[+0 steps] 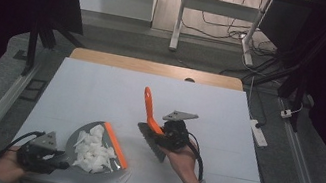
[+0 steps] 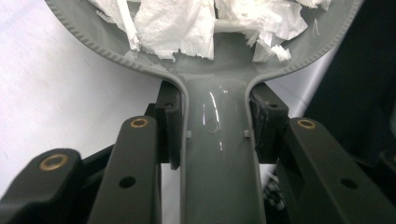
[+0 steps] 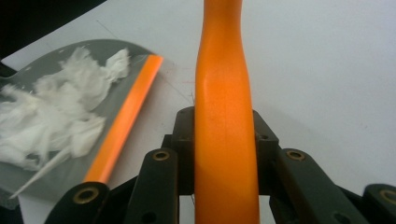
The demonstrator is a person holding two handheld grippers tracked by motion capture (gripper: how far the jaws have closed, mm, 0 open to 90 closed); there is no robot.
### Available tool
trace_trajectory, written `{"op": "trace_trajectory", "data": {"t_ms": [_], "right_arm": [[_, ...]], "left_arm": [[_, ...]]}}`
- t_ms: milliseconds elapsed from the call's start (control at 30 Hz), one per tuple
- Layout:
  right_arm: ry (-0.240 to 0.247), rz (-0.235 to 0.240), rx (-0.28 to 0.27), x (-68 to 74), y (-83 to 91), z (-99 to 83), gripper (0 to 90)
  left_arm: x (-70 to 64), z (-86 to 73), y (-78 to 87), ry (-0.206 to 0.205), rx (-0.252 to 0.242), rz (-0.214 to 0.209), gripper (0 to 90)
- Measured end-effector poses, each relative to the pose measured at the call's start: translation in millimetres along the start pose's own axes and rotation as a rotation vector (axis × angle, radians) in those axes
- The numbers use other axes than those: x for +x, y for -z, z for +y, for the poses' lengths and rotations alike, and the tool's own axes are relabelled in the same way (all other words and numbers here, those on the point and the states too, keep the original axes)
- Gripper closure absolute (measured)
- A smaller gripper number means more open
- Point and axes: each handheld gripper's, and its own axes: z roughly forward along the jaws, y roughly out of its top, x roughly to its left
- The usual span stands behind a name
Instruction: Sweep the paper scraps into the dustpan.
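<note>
- The left gripper [image 1: 45, 157], at the near left edge of the white counter [image 1: 100, 90], has its fingers [image 2: 170, 126] closed on the grey handle of a dustpan [image 1: 93, 132], keeping the pan flat so its load stays in.
- Torn white paper scraps [image 1: 92, 152] lie heaped in the pan, behind its orange front lip.
- The right gripper [image 1: 171, 133], near the middle of the counter, has its fingers [image 3: 184, 140] clamped on the orange handle of a brush [image 1: 149, 112], whose bristles touch the counter, apart from the pan.
- A few stray scraps [image 1: 124, 178] lie just beside the lip, likely awaiting sweeping.
- Nothing lies between brush and pan.
</note>
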Motion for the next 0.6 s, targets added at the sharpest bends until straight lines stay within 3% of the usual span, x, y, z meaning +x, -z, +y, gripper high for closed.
{"op": "trace_trajectory", "data": {"t_ms": [167, 367, 600], "right_arm": [[0.013, 0.008, 0.023, 8.9, -0.2, -4.6, 70.5], [0.022, 0.015, 0.087, 23.9, -14.2, -14.4, 70.5], [0.018, 0.036, 0.113, 39.7, -26.9, -17.8, 70.5]], "left_arm": [[-9.7, -13.7, 10.1, -0.058, 0.047, -0.017, 61.9], [-22.6, -12.0, 10.3, -0.114, 0.095, -0.048, 61.9], [-28.3, -5.4, 2.5, -0.127, 0.124, -0.053, 61.9]]}}
